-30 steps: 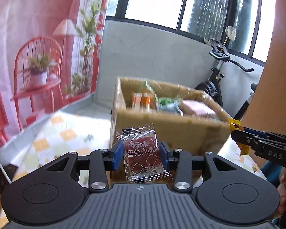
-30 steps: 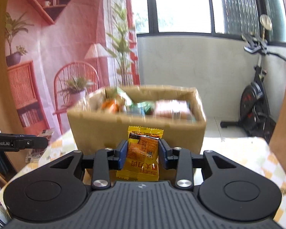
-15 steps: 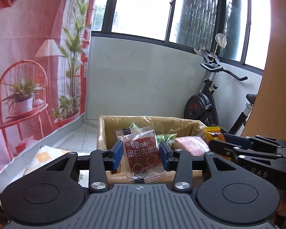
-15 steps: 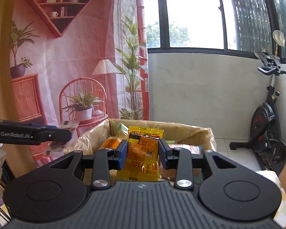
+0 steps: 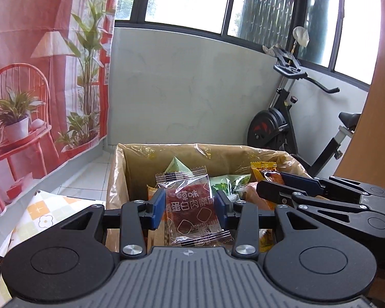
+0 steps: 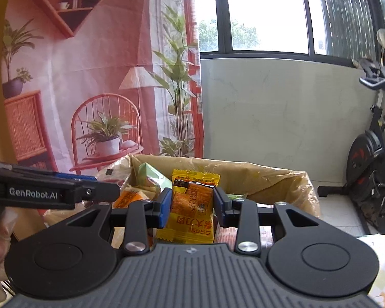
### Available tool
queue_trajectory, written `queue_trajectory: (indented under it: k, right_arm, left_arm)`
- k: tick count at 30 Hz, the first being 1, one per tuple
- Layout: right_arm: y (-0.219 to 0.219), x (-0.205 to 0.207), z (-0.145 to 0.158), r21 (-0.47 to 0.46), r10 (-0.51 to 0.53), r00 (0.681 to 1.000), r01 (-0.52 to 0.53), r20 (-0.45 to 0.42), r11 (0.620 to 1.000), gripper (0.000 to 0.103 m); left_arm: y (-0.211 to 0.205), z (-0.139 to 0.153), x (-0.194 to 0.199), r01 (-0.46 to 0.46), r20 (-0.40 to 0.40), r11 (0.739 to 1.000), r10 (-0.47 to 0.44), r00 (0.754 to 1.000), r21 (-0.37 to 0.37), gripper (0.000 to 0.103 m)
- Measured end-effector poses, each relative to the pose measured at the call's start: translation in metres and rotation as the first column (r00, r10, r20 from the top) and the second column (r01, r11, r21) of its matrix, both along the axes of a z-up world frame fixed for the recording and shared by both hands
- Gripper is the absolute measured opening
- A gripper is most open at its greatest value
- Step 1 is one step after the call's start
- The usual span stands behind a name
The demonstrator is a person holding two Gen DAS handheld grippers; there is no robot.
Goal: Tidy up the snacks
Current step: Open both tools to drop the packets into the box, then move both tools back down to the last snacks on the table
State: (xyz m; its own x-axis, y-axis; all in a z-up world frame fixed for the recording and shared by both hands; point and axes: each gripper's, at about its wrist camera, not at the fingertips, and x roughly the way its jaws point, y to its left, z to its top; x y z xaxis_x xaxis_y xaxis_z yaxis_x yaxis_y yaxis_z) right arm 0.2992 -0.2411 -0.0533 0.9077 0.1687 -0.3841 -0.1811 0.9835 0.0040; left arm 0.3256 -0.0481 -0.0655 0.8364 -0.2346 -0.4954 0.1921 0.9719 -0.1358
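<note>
My left gripper (image 5: 190,206) is shut on a clear packet with a red snack (image 5: 191,211) and holds it over the open cardboard box (image 5: 131,164). My right gripper (image 6: 192,206) is shut on a yellow-orange snack packet (image 6: 192,213) over the same box (image 6: 282,182). The right gripper also shows in the left wrist view (image 5: 272,188), close on the right, and the left gripper shows in the right wrist view (image 6: 100,192) at the left. The box holds several snack packs, green and orange.
The box stands on a table with a checked cloth (image 5: 46,215). An exercise bike (image 5: 282,125) stands behind on the right by a grey wall. A pink printed backdrop (image 5: 25,77) hangs on the left. A wooden panel (image 5: 372,128) is at the right edge.
Both grippers have risen and moved forward from in front of the box to above its open top, each still holding its packet. They have come closer together.
</note>
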Motion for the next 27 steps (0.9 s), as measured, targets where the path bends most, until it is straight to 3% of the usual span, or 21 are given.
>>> queue_trajectory:
  k: [5, 8, 15, 27]
  right_arm:
    - [-0.006, 0.016, -0.009, 0.009, -0.016, 1.000, 0.016, -0.021, 1.000, 0.039]
    - [-0.009, 0.016, -0.015, -0.013, -0.036, 0.999, 0.036, -0.019, 0.999, 0.042]
    - [-0.018, 0.001, -0.009, 0.007, -0.067, 0.998, 0.067, -0.017, 0.998, 0.047]
    - [-0.025, -0.064, -0.006, 0.083, -0.124, 0.992, 0.125, -0.014, 0.989, 0.048]
  left_arm:
    - [-0.002, -0.004, 0.010, 0.018, -0.017, 1.000, -0.018, 1.000, -0.018, 0.045]
    - [0.000, -0.007, 0.010, 0.015, -0.035, 1.000, -0.015, 0.999, -0.022, 0.060]
    - [0.009, 0.001, -0.010, -0.018, -0.035, 1.000, 0.017, 0.999, -0.017, 0.060]
    - [0.020, 0.008, -0.057, -0.049, -0.019, 0.999, 0.049, 0.999, -0.006, 0.061]
